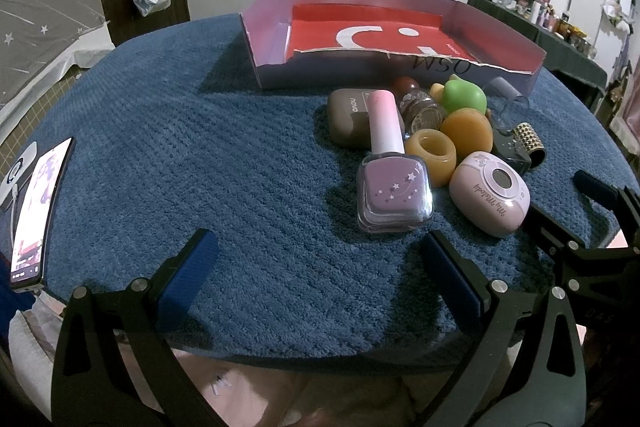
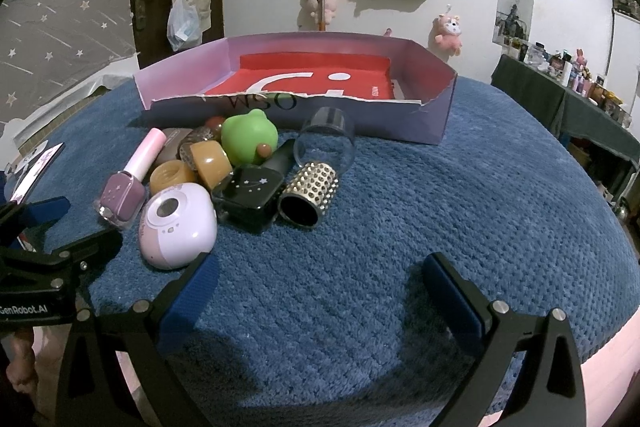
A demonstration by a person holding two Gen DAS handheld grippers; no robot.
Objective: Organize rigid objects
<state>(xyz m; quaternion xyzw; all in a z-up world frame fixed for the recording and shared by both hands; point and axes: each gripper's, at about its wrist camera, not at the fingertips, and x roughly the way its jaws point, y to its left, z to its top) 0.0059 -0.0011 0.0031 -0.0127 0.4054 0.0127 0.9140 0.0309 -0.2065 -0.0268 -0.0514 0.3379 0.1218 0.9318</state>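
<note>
Blue textured mat (image 1: 200,155) covers the round table; a shallow lilac cardboard tray with a red printed sheet inside (image 1: 400,27) sits at the far side, its torn near wall facing the cluster. The rigid objects lie in one tight pile on the mat just near of that tray: purple square nail-polish bottle with pale pink cap (image 1: 394,193), lying with its cap pointing far; pale pink rounded case with a grey oval window (image 1: 490,193) touching it on the right; two amber resin rings (image 1: 431,155); a grey-brown rounded case (image 1: 348,117) at the far left of the pile; a green frog-like toy (image 2: 249,139); a dark brown patterned bottle (image 1: 420,105), partly hidden; a clear plastic cup on its side (image 2: 325,143); a black square bottle with star print (image 2: 250,197); a gold studded cylinder with a black opening (image 2: 308,197) at the right end. Left gripper (image 1: 316,269) hovers low at the near edge, jaws spread wide, nothing between them; the nail-polish bottle lies just far of its right finger. Right gripper (image 2: 318,291) likewise wide apart and empty; the pink case sits just beside its left fingertip, the studded cylinder farther ahead. A lit phone (image 1: 34,211) lies at the mat's left edge.
</note>
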